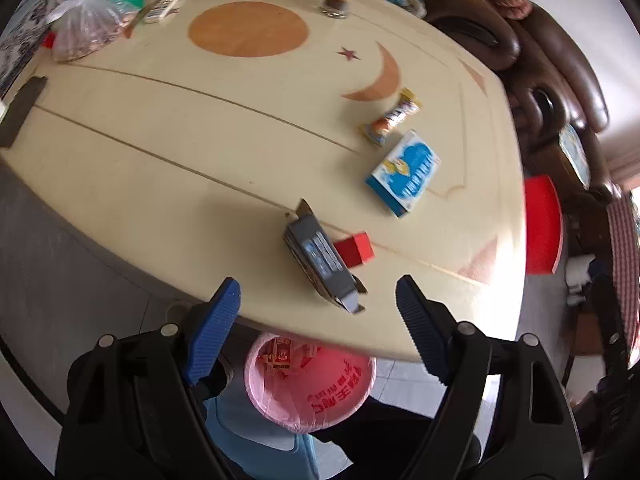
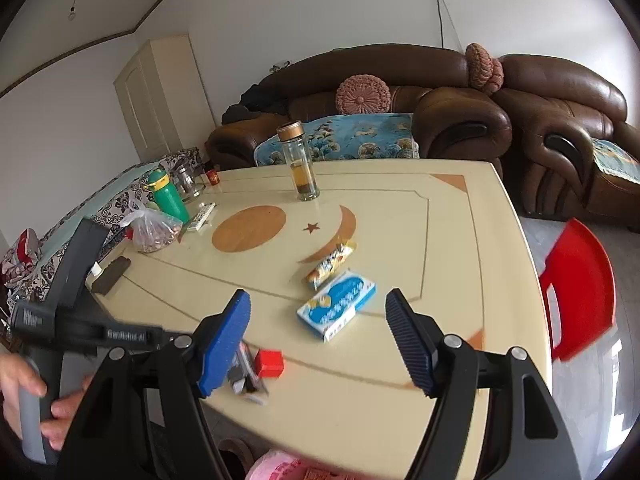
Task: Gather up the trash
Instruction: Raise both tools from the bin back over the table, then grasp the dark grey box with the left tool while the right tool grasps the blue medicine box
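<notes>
Grey carton (image 1: pixel 320 258), red box (image 1: pixel 355 249), blue box (image 1: pixel 405 172), wrapper (image 1: pixel 394 117) on table (image 1: pixel 200 140).

On the table (image 2: pixel 400 380), the small cube (image 2: pixel 269 362) is the landmark. A flattened carton (image 1: pixel 320 264) lies just beside it on the left. Behind and to its right lies the flat box (image 2: pixel 337 310), and beyond that the snack wrapper (image 2: pixel 330 266). The glass bottle (image 2: pixel 302 164) stands far behind. The lined bin (image 1: pixel 312 384) sits below the table's near edge, in front of the cube.

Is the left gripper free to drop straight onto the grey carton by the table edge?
Probably yes: the left gripper is empty, with the grey carton just ahead and uncovered. The red block sits close beside it.
</notes>
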`<state>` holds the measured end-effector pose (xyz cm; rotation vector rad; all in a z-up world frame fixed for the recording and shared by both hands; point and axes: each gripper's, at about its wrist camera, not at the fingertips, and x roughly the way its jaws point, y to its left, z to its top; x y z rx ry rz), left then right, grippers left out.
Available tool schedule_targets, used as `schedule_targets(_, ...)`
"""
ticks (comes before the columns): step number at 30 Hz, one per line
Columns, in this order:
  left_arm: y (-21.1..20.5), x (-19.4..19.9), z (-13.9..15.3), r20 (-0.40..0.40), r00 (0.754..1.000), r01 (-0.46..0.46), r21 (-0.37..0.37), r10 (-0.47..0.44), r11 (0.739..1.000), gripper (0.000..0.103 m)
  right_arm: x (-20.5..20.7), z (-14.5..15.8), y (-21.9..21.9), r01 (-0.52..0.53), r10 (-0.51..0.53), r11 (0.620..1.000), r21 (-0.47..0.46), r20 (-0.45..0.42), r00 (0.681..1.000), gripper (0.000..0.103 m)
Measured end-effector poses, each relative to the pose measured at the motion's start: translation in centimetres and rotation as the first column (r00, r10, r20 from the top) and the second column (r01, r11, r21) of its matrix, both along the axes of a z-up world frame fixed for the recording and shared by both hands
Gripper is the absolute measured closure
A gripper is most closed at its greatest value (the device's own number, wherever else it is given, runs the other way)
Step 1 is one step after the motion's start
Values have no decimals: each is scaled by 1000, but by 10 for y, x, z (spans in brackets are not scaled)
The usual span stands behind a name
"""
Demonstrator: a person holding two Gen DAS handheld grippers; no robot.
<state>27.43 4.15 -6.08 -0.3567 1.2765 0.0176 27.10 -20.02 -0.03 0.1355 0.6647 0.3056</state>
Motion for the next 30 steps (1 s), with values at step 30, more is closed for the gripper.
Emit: schedule_targets(30,6,38,-88,-201,960,-210,-45,198,977,25,163,-141,46,1,43,995,101,-433,900,33)
